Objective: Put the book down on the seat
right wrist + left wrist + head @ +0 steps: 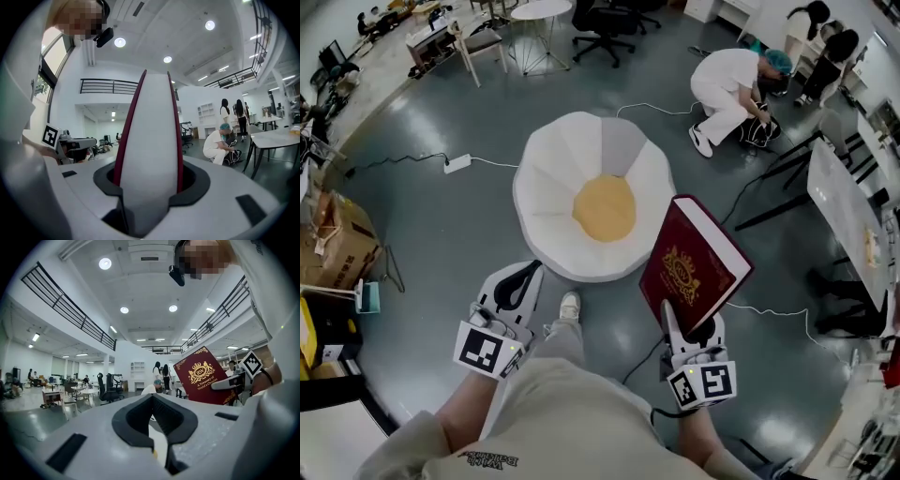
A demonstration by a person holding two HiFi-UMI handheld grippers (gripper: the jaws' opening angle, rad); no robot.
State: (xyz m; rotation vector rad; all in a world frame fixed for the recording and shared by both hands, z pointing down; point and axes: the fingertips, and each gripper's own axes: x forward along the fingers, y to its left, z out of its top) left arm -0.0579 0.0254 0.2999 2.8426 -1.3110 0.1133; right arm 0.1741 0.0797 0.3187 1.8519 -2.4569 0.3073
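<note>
One red book [694, 272] is pinched at its bottom edge by the right tongs [673, 323], so it stands tall in the air just beside the white seat [548, 173] — not on it. The left tongs [153, 427], pressed together and empty, see its gold cover. The right tongs see white pages, the long side pointing straight out.

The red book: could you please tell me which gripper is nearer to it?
Right. The right gripper has its jaws clamped on the book at its lower edge; the left gripper is off to its left, not touching it.
</note>
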